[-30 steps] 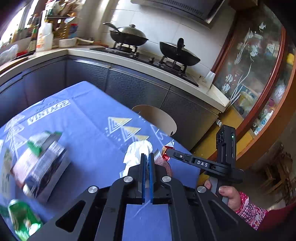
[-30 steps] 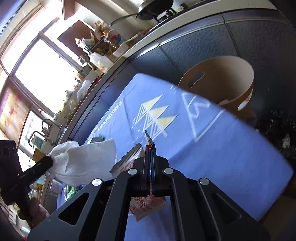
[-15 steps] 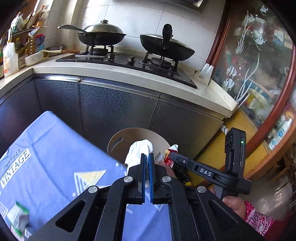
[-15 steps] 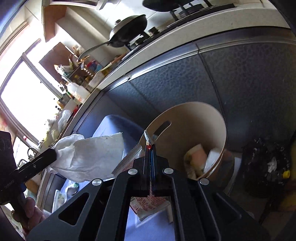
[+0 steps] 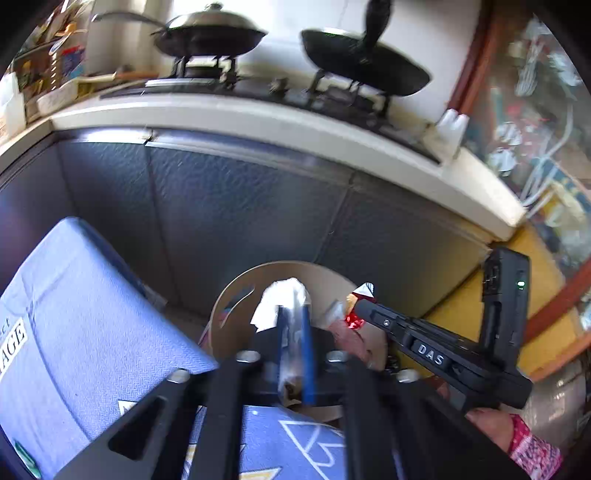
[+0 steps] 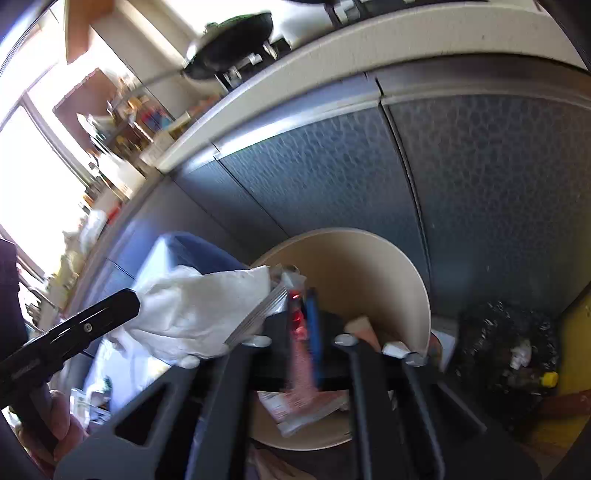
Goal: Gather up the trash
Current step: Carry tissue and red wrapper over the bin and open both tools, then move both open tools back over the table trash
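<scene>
My left gripper [image 5: 293, 314] hangs over the round beige bin [image 5: 236, 291], its jaws opening. A crumpled white tissue [image 5: 280, 299] sits loose and blurred between the blue pads. My right gripper [image 6: 303, 299] hovers above the same bin [image 6: 369, 266], jaws also opening, with a red and pink snack wrapper [image 6: 301, 369] sliding down between its fingers. The right wrist view shows the tissue [image 6: 199, 310] bunched at the left gripper's tip [image 6: 129, 302]. Some trash lies inside the bin.
The blue tablecloth [image 5: 92, 314] ends just left of the bin. Dark cabinet doors [image 5: 258, 203] stand close behind it, under a counter with two woks [image 5: 210, 33]. A black trash bag [image 6: 509, 350] lies on the floor to the right. A hand [image 5: 491, 424] grips the right handle.
Both grippers travelled from above the table to over the bin. Their jaws, shut before, now show a gap, and the tissue and wrapper look loose and streaked.
</scene>
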Available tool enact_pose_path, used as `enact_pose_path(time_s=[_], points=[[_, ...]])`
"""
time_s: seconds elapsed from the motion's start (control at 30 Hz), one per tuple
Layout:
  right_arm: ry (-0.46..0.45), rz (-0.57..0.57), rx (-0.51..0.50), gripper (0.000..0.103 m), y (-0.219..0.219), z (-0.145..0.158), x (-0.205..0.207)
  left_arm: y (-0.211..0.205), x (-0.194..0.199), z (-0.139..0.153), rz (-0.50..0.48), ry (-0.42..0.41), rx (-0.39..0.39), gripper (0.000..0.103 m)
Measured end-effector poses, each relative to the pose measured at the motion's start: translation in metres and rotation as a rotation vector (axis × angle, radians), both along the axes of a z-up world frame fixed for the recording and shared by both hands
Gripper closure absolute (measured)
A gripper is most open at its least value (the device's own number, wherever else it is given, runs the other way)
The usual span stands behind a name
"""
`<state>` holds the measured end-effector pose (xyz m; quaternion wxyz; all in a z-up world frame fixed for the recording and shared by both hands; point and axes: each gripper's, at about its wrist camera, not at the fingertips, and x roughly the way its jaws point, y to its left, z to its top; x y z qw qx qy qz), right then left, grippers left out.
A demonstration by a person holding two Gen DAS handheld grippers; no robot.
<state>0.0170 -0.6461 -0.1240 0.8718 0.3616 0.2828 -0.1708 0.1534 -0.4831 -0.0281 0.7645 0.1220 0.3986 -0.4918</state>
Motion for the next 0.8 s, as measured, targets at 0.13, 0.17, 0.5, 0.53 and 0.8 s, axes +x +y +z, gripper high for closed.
enact_pose_path(time_s=[0.13,0.17,0.5,0.53,0.8], points=[[-0.017,-0.023,-0.02,0.061,0.008,0.002,-0.008,0.006,-0.004,-0.01,0.005,0.027,0.009,0.071],[-0.021,-0.026,-0.038,0.061,0.013,0.005,-0.011,0.01,-0.007,-0.009,0.006,0.025,0.005,0.071],[-0.094,-0.008,-0.035,0.055,0.073,0.019,-0.05,0.071,-0.046,0.0,0.066,-0.033,-0.042,0.07],[-0.097,-0.009,-0.039,0.055,0.08,0.019,-0.054,0.076,-0.05,0.0,0.072,-0.043,-0.039,0.07],[-0.1,-0.003,-0.024,0.055,0.124,0.019,-0.078,0.121,-0.081,-0.004,0.11,-0.106,-0.006,0.07]])
